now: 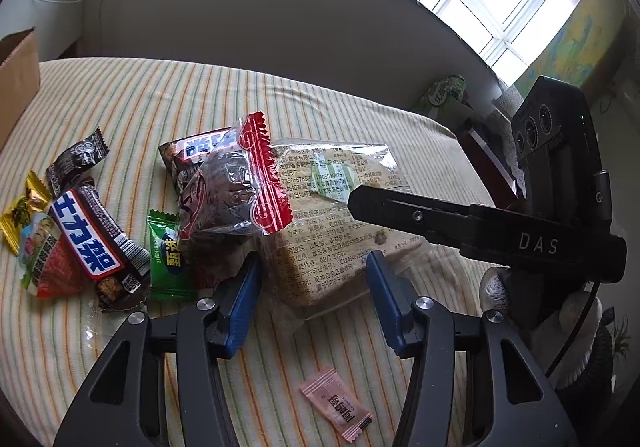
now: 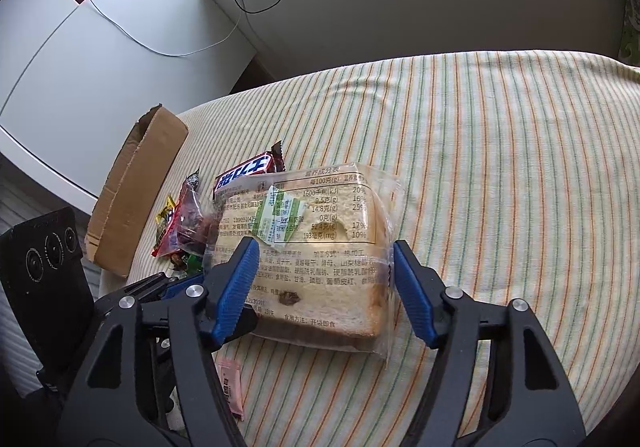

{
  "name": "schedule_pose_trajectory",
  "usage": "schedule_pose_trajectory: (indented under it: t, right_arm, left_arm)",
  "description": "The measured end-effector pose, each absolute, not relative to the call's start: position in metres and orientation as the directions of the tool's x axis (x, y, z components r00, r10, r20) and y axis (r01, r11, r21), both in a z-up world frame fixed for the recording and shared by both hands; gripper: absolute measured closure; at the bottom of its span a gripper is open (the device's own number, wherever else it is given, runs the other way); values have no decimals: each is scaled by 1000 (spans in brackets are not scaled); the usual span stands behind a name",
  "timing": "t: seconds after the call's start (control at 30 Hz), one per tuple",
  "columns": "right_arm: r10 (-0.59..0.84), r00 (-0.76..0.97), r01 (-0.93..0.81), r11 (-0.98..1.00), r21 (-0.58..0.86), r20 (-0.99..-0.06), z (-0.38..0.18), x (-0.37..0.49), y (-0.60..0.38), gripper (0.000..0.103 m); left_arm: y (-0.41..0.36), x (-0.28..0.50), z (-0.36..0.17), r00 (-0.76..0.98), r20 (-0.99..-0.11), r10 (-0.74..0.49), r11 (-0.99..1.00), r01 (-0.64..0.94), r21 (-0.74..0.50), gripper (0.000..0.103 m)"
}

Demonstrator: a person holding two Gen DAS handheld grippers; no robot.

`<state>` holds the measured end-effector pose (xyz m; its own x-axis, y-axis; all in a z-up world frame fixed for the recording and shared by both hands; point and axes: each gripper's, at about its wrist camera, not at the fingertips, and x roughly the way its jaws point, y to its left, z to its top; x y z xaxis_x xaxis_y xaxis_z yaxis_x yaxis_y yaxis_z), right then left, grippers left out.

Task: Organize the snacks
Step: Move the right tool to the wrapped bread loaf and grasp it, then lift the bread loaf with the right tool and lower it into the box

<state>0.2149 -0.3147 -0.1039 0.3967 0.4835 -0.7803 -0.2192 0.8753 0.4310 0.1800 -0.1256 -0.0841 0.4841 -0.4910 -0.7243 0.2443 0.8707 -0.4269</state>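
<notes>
Left wrist view: the left gripper (image 1: 314,287) is spread wide, nothing held, its blue pads flanking the near end of the bagged bread (image 1: 320,243) at frame centre. Candy bars (image 1: 92,243) and small sweets are scattered at left; a pink sachet (image 1: 336,403) lies low centre.

Right wrist view: the right gripper (image 2: 324,283) is also spread wide, straddling the bread (image 2: 320,267). A square, gentle closure on the loaf is advised, so the slack wrapper is not pinched alone. A cardboard box (image 2: 136,191) sits at left on the striped cloth (image 2: 500,167); a white cabinet (image 2: 100,59) fills the upper left.
</notes>
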Motion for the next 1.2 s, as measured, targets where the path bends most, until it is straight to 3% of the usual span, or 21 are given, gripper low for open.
schedule_pose_trajectory:
  t: [0.6, 1.2]
  right_arm:
    - [444, 478, -245, 896, 371, -757, -49, 176, -306, 39]
    - [477, 496, -360, 873, 328, -726, -3, 158, -222, 39]
  left_arm:
    - [-131, 157, -54, 527, -680, -510, 860, 299, -413, 53]
    - [-64, 117, -18, 631, -613, -474, 875, 264, -405, 53]
